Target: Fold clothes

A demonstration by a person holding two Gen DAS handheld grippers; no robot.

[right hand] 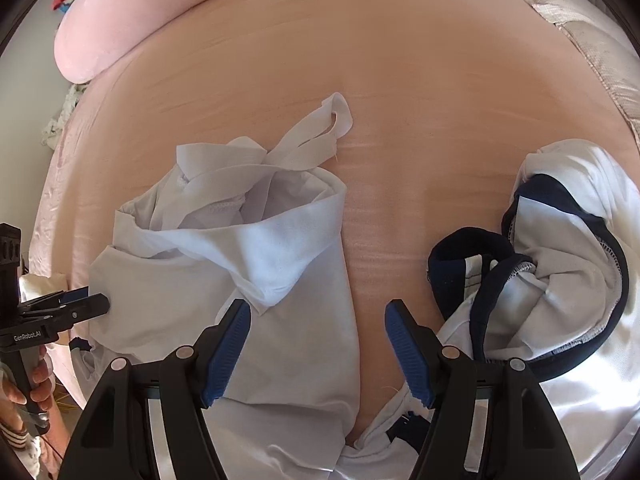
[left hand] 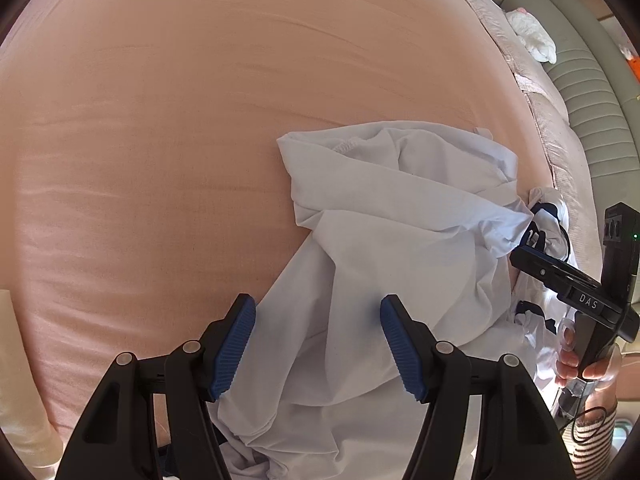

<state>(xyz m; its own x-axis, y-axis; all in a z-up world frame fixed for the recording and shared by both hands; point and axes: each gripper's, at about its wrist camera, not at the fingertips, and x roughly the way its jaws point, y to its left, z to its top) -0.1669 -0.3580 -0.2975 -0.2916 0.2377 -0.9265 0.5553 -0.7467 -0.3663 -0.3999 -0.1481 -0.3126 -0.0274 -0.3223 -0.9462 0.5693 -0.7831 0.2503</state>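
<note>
A crumpled white garment [left hand: 380, 216] lies on the pink bed sheet [left hand: 160, 120]. My left gripper [left hand: 318, 344] hovers over its near part, open, blue pads apart with only loose cloth below them. The right wrist view shows the same white garment [right hand: 240, 260], its straps [right hand: 316, 136] trailing away from me. A second garment, white with navy trim [right hand: 560, 272], lies bunched at the right. My right gripper [right hand: 318, 352] is open above the bare sheet between the two garments. The right gripper [left hand: 524, 256] also shows at the garment's right edge, and the left gripper [right hand: 90, 300] at its left edge.
A pink pillow [right hand: 120, 28] lies at the far left of the bed. A quilted bedspread edge [left hand: 540, 112] borders the sheet, with a grey padded bench [left hand: 592, 128] and a white bundle [left hand: 532, 36] beyond. A hand [left hand: 580, 356] grips the right tool's handle.
</note>
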